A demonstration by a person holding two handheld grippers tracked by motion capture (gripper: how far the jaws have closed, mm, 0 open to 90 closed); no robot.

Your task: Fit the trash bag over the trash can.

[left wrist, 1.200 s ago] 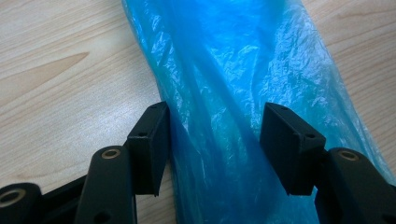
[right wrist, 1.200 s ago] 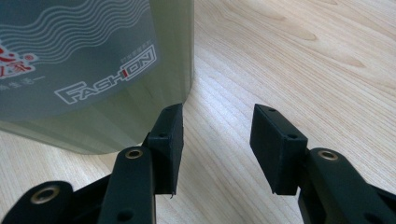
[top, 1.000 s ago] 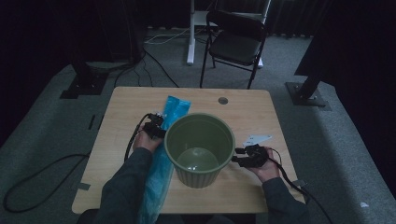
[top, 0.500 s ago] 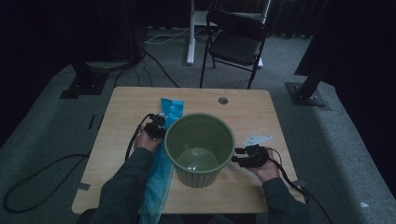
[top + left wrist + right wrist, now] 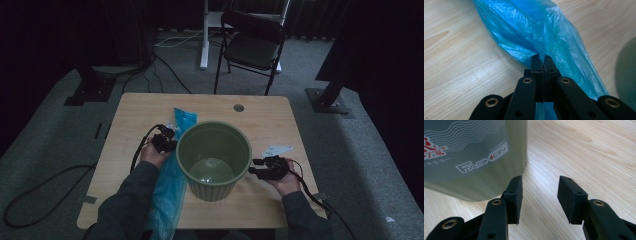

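Note:
A long blue plastic bag (image 5: 183, 121) lies on the wooden table (image 5: 280, 120) along the left side of a green bin (image 5: 212, 189) and hangs over the near edge. My left gripper (image 5: 169, 142) sits beside the bin's left wall. In the left gripper view its jaws have just been closing, and the left gripper (image 5: 541, 57) is now shut on a gathered fold of the blue bag (image 5: 536, 32). My right gripper (image 5: 254, 169) rests at the bin's right side. In the right gripper view the right gripper (image 5: 540, 187) is open with bare wood between its pads, the bin (image 5: 474, 152) close by its left jaw.
A small white slip (image 5: 276, 150) lies on the table just beyond my right hand. A round cable hole (image 5: 238, 107) is near the far edge. A black chair (image 5: 255, 45) and a white post stand beyond the table; cables trail on the floor at the left.
The bag's far end has drawn back slightly toward the person and looks more bunched at my left gripper. My right hand and the bin have kept still.

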